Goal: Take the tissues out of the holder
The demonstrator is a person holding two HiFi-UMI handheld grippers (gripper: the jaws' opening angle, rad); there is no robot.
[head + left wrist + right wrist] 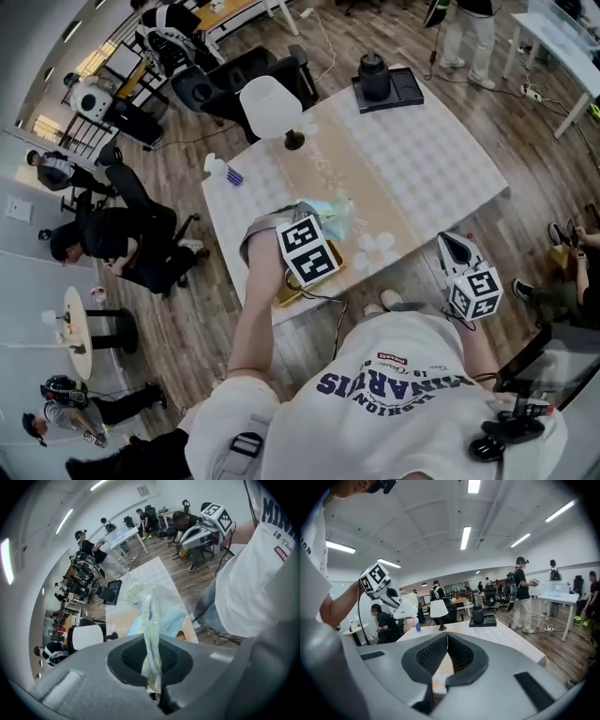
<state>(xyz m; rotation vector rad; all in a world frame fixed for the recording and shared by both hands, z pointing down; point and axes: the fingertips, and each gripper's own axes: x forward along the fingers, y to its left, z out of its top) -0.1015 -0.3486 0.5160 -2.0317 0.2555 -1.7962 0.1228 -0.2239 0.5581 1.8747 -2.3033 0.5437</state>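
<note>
Presently, left claw (152, 667) clamped on thin wrapper of tissue pack (152, 606), holder (289, 294) beneath it, right claw (446, 641) closed, empty: wrapper may slip free, dropping pack.

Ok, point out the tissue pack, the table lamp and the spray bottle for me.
tissue pack (151, 620): left gripper view, on the pinched strip of its clear wrapper.
table lamp (270, 105): head view, on the white shade.
spray bottle (219, 168): head view, on its white body.
</note>
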